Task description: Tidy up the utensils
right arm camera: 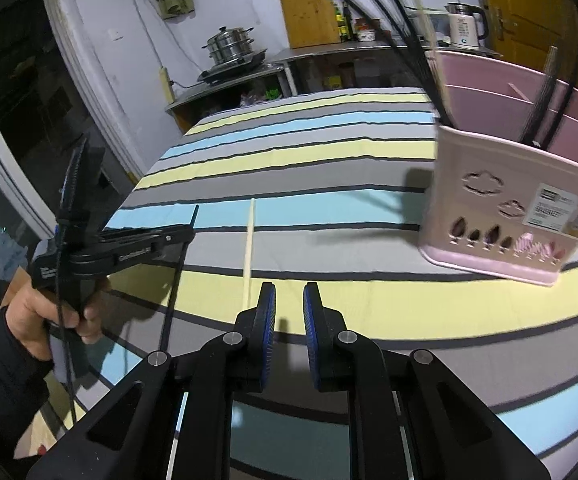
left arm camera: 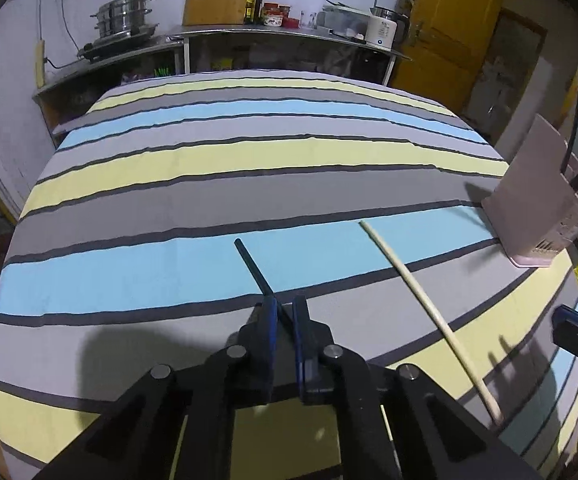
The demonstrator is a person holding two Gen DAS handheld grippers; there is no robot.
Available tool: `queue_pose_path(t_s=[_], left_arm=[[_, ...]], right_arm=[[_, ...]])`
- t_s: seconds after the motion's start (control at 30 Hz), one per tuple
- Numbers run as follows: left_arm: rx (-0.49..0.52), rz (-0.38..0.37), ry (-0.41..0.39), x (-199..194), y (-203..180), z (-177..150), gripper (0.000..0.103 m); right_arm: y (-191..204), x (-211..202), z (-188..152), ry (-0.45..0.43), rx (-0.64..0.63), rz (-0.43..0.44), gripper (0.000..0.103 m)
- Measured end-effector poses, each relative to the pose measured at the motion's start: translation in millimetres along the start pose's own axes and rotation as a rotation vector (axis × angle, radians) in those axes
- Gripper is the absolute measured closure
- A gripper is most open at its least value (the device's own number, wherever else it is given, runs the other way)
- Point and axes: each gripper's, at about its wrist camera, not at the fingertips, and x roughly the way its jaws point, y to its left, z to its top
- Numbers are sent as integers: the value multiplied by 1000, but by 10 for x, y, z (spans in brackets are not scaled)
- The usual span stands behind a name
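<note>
My left gripper is shut on a black chopstick whose far end points away over the striped cloth; the right wrist view shows the same gripper around that chopstick. A pale wooden chopstick lies on the cloth to its right, also in the right wrist view. My right gripper is open and empty, just behind the near end of the wooden chopstick. A pink utensil holder stands at the right with several black chopsticks in it; it also shows in the left wrist view.
The table is covered by the striped cloth and ends at a metal counter with a steamer pot, bottles and a kettle. A yellow door is at the far right.
</note>
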Motion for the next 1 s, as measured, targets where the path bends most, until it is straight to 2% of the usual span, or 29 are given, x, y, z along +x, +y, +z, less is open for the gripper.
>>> queue_pose_path(t_s=[0.17, 0.37, 0.53, 1.0], left_arm=[[-68, -36, 16, 7, 111, 8, 95], [-187, -24, -8, 2, 107, -45, 90], [-146, 37, -33, -41, 1, -154, 90], [-86, 70, -52, -78, -87, -210, 90]], right_arm=[[158, 251, 116, 26, -47, 15, 89], [280, 594, 296, 53, -84, 19, 89], [357, 835, 402, 78, -115, 24, 89], [407, 1315, 570, 134, -183, -9, 89]])
